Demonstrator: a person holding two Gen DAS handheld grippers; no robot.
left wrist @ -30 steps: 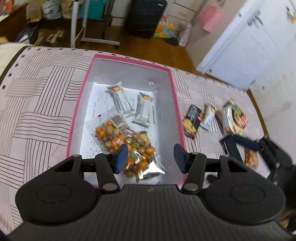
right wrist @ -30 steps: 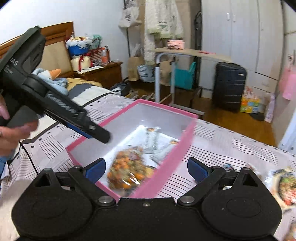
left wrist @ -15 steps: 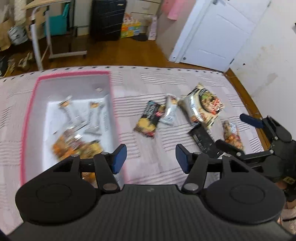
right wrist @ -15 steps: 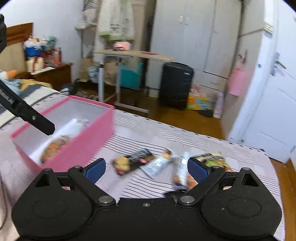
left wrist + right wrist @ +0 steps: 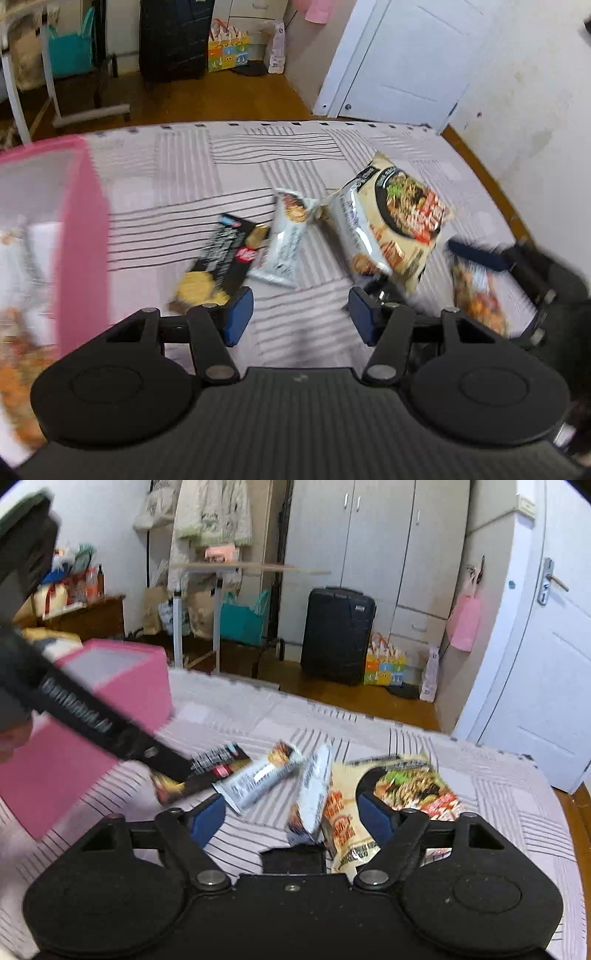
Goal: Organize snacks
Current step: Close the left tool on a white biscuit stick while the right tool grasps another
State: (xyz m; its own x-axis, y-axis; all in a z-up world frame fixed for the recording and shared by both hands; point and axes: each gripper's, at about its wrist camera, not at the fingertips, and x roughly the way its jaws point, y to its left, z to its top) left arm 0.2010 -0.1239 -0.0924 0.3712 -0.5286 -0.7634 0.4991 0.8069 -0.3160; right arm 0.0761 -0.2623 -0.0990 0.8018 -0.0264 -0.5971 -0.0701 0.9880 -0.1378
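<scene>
Loose snacks lie on the striped mat: a black packet (image 5: 221, 260) (image 5: 210, 768), a silver bar (image 5: 286, 240) (image 5: 258, 775), a second silver bar (image 5: 314, 790), a large noodle bag (image 5: 391, 218) (image 5: 391, 801), a small black packet (image 5: 293, 860) and a clear bag of orange snacks (image 5: 480, 295). The pink box (image 5: 83, 229) (image 5: 144, 679) holds snacks at the left. My left gripper (image 5: 301, 314) is open and empty above the mat near the black packet. My right gripper (image 5: 293, 818) is open and empty over the second silver bar; it also shows in the left wrist view (image 5: 517, 266).
The mat's far edge (image 5: 295, 123) drops to a wooden floor. A white door (image 5: 554, 686), a black suitcase (image 5: 336, 635), a white-legged table (image 5: 240, 568) and a wardrobe stand beyond. A wall runs along the right side.
Both grippers have swung right, away from the pink box toward the loose snacks. The right gripper has come lower and closer to the silver bar and the noodle bag. Both stay open.
</scene>
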